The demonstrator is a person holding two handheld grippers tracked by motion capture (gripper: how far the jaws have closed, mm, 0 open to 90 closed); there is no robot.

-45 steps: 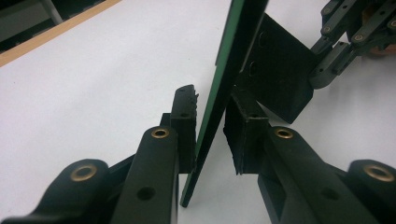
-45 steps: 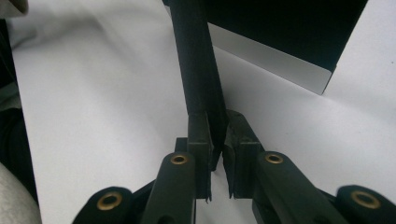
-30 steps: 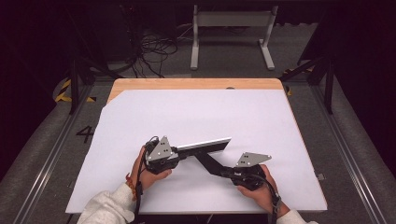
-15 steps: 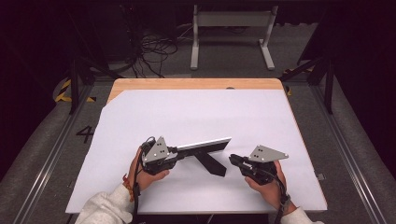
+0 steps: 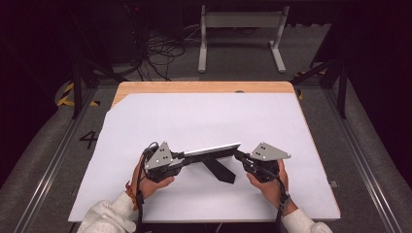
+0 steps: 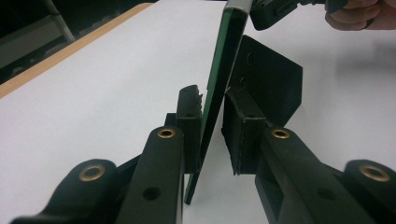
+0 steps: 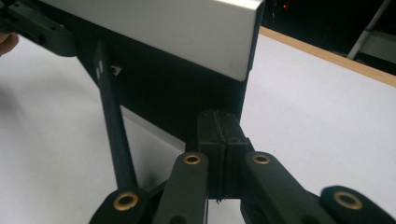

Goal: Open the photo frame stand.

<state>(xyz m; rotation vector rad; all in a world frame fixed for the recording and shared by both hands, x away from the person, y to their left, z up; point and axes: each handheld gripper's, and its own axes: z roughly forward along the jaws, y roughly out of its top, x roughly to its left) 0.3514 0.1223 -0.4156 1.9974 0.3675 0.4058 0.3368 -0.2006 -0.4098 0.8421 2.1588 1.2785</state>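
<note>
High view: above, looking fwd/down on table point(image 5: 145, 116). Gripper views: close, along own fingers; both share panel point(image 6: 223, 70).

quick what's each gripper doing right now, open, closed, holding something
Left gripper: closed on the edge of the thin silver-faced flat panel.
Right gripper: fingers shut together, holding nothing, beside the panel's far end.

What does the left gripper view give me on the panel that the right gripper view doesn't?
Left gripper view: the panel edge-on, green, clamped in the left tongs. Right gripper view: its silver face, and the right tongs just closed with nothing between them. Both: its black stand and the white table.
</note>
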